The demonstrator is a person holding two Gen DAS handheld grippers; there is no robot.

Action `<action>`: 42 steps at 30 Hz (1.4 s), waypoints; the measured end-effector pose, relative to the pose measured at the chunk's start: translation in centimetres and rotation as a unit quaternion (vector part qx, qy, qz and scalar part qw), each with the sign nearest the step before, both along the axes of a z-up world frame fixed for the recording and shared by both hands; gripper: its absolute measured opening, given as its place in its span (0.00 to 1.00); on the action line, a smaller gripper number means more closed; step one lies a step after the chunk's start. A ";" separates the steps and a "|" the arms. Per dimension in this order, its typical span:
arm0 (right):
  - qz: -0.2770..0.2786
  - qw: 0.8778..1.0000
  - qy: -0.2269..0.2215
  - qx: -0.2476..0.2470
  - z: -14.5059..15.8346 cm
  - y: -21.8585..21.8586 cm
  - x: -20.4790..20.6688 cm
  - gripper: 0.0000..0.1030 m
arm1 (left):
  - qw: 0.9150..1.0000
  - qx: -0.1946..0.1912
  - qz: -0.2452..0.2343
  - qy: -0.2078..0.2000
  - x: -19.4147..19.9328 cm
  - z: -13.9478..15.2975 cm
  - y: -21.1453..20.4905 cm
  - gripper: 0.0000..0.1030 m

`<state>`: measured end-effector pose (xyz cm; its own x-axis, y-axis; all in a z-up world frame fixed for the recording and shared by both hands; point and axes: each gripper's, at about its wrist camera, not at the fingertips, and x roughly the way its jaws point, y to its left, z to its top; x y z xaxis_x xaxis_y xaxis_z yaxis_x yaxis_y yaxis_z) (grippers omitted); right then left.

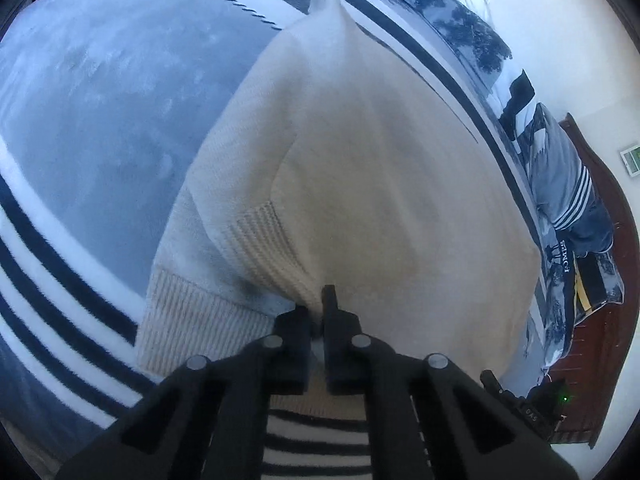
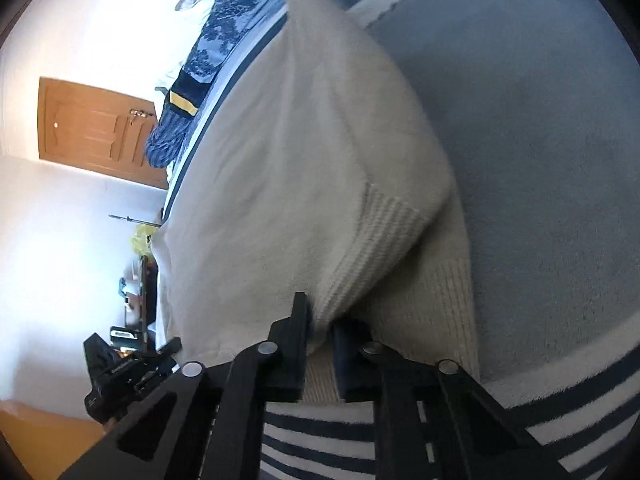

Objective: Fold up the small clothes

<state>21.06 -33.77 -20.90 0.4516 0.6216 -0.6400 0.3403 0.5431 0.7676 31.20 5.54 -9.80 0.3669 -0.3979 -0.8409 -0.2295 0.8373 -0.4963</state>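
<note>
A cream knit sweater [image 1: 360,168] fills the middle of both wrist views, lying on a grey blanket [image 1: 100,100] with dark and white stripes along its edges. Its ribbed cuff [image 1: 264,248] is folded over the body. At lower centre, the left gripper [image 1: 318,308] is clamped on the knit fabric, and the right gripper [image 2: 320,320] likewise pinches the sweater's edge. A wooden door [image 2: 96,132] shows at left in the right wrist view.

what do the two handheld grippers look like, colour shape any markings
Both the left gripper and right gripper are matte black plastic: two flat blocky fingers on angular linkage arms with cut-out slots, joined by round silver pivot pins. No markings, cables or sleeves visible on them.
</note>
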 end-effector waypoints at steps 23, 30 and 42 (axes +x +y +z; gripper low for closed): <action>0.086 0.985 -0.006 -0.149 4.9 4.4 -4.3 0.54 | 0.996 0.060 0.026 -0.061 -12.4 1.0 4.3 0.48; 0.096 0.978 -0.028 -0.182 7.8 7.6 -8.0 0.54 | 0.989 0.118 -0.028 -0.081 -16.2 1.3 1.2 0.53; 0.108 0.976 -0.064 -0.179 12.7 10.4 -9.3 0.65 | 0.994 0.039 0.037 -0.100 -15.1 2.4 5.1 0.66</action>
